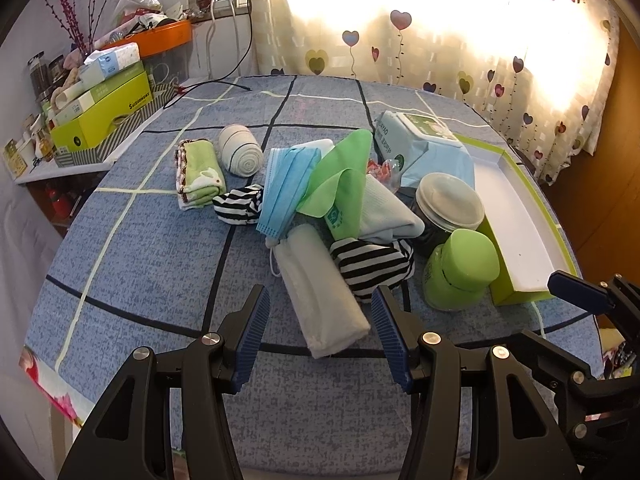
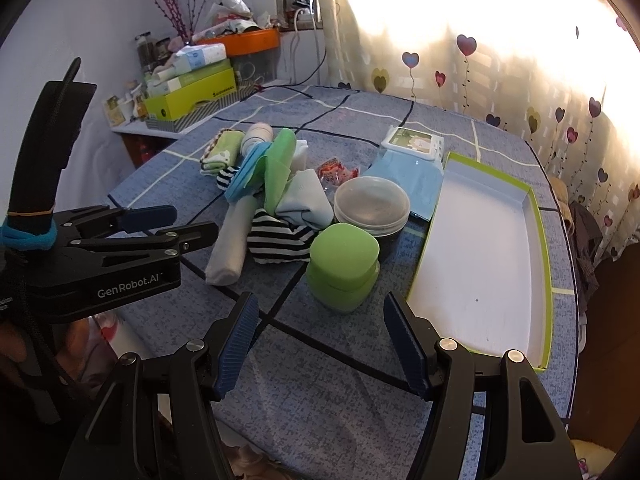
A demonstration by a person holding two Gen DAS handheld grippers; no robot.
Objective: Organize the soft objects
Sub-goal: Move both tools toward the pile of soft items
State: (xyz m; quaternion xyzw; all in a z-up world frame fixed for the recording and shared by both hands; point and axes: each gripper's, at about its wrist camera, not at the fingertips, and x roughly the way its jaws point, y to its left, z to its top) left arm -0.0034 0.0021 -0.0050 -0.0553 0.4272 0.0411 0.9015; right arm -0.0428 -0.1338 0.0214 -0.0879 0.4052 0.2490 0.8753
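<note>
A pile of soft things lies mid-table: a rolled white towel (image 1: pixel 324 300), a striped sock ball (image 1: pixel 372 266), a second striped sock (image 1: pixel 240 204), a blue face mask (image 1: pixel 286 188), a green cloth (image 1: pixel 340 184), a pale folded cloth (image 1: pixel 386 216), a green folded towel (image 1: pixel 198 174) and a white bandage roll (image 1: pixel 240 150). My left gripper (image 1: pixel 320 334) is open and empty, just short of the white towel. My right gripper (image 2: pixel 320 344) is open and empty, in front of a green jar (image 2: pixel 344 266). An empty green-edged box lid (image 2: pixel 480 264) lies to the right.
A clear-lidded dark jar (image 2: pixel 372 208), a wet-wipes pack (image 2: pixel 412 156) and a red candy wrapper (image 2: pixel 332 170) lie beside the pile. Stacked green boxes (image 1: pixel 104 108) and clutter stand on a shelf at the far left. A heart-print curtain (image 1: pixel 440 52) hangs behind the table.
</note>
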